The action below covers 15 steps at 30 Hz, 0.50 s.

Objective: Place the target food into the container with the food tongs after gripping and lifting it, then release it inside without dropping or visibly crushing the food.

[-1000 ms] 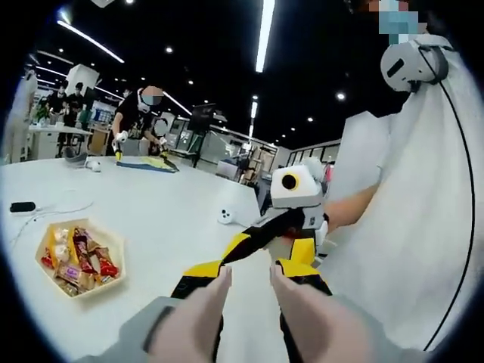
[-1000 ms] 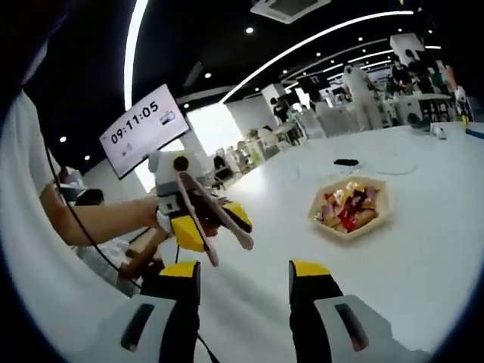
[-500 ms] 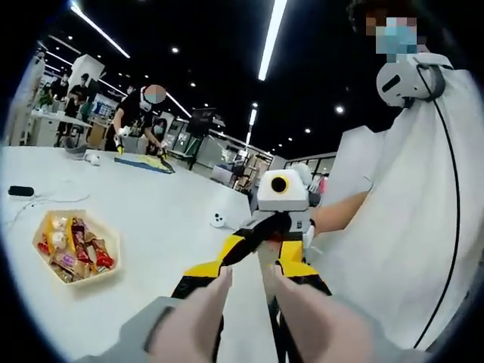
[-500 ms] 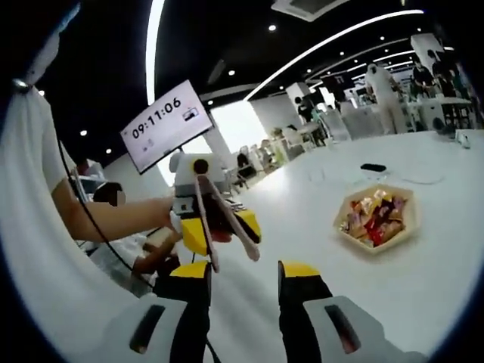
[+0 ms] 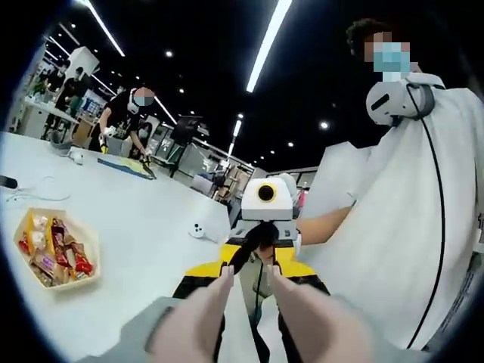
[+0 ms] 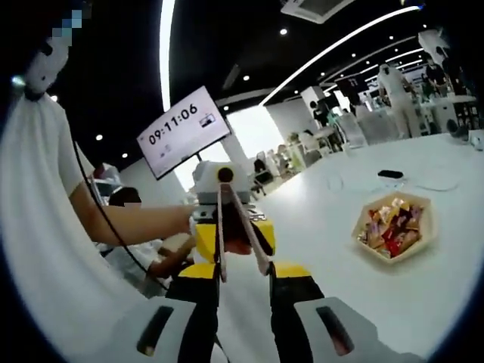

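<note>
A broad white table (image 5: 144,227) spreads out ahead of the left gripper and runs off to that gripper's left side; in the right gripper view the same white surface (image 6: 423,295) lies ahead and to the right of the jaws. A hexagonal tray (image 5: 89,249) of wrapped snacks rests on it, well off to the left of the left gripper and ahead-right of the right gripper (image 6: 423,249). A small white rounded object (image 5: 198,228) sits on the tabletop just ahead-left of the left gripper. Farther out, a thin white cable (image 5: 34,189) loops across the surface, and a small dark flat device (image 6: 390,174) lies beyond the tray.
</note>
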### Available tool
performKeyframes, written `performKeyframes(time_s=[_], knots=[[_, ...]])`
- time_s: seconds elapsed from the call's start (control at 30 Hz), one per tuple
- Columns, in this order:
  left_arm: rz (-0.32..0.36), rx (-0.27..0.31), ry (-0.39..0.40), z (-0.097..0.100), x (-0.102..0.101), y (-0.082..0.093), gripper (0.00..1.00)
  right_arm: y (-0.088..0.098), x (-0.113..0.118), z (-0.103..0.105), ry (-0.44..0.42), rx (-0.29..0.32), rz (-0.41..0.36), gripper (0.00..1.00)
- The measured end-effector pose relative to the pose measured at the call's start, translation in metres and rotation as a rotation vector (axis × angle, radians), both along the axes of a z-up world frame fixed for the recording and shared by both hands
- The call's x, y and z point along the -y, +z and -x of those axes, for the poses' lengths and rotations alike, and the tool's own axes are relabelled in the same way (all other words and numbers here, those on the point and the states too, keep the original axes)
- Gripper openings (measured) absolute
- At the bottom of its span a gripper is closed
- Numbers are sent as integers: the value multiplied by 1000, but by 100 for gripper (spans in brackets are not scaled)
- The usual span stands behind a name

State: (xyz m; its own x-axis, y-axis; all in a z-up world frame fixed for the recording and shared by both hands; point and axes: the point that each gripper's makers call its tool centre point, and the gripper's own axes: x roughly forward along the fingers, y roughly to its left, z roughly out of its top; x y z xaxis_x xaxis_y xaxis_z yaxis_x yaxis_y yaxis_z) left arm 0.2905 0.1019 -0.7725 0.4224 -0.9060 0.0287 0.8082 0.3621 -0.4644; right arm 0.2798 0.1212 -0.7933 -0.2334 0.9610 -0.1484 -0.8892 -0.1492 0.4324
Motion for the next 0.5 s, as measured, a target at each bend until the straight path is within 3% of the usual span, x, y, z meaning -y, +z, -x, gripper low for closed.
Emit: performKeyframes(time_s=[0.3,0.4,0.5], knots=[[-6,-9,15,0,-2,3,20,4,-3,0,12,-18,-7,19],[5,-82,38,-1,-6,1,20,4,-4,-1,14,-39,-7,18],[3,-83,47,-1,-8,0,20,5,-3,-5,12,-64,-11,18]])
